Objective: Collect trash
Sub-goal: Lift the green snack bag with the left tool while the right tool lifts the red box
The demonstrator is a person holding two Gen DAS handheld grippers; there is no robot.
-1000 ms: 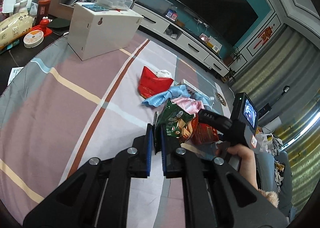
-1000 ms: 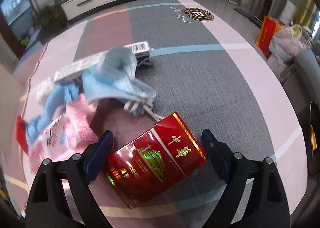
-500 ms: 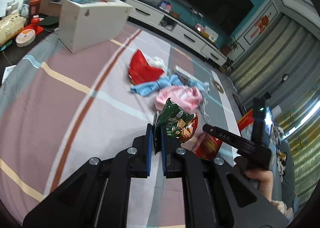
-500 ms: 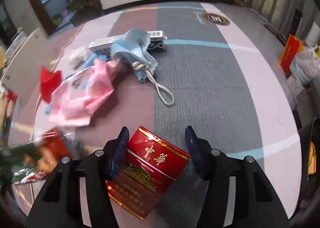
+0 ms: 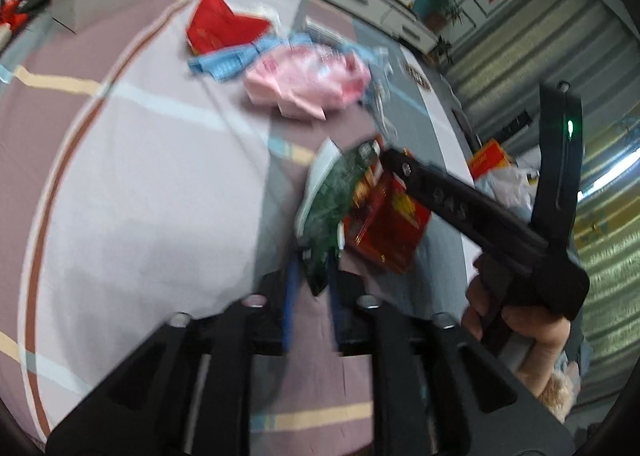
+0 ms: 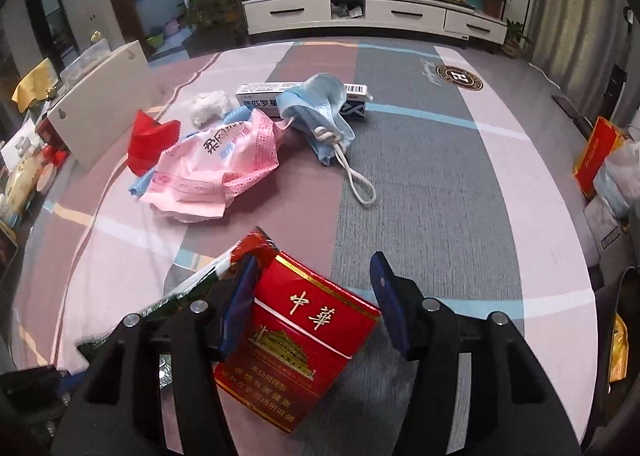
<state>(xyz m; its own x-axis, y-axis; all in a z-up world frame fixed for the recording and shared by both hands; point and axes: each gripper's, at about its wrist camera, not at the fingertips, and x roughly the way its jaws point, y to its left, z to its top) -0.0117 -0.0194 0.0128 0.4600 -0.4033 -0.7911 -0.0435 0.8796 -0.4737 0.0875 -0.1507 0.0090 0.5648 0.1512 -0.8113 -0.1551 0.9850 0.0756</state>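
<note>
— What's nearest, then?

— The left claw (image 5: 310,276), pointing down at the rug (image 6: 420,175). Its jaws have just been opening, and the pads now stand apart, released. The lower corner of a green snack bag (image 5: 332,191) hangs between them, with a gap on either side. That view is blurred, so I can't tell whether one pad brushes the bag.

— And the right claw?

— The right claw (image 6: 316,276) has just been closing and is clenched on a red cigarette pack (image 6: 304,336). The pack sits tilted between the two blue pads, one pad against each side, and is carried above the rug. A hand (image 5: 520,320) grips the handle behind it.

— How do the two lie to each other?

— Just beside one another. From the right wrist the green bag shows at the left of the pack, right next to the left pad.

— What's past them?

— The other trash lies on the rug, well apart from both claws. A crumpled pink wrapper (image 6: 212,163) comes first. A blue face mask (image 6: 320,111) lies to its right, its white ear loop trailing toward the claws. The mask is draped over a long white carton (image 6: 256,89) with a barcode on its end.

— Anything left of that?

— A wad of white tissue (image 6: 206,105), and a red bag (image 6: 150,139) touching the pink wrapper. A white box (image 6: 100,103) stands at the rug's left edge.

— And farthest?

— A low white cabinet (image 6: 360,13) along the wall.
</note>
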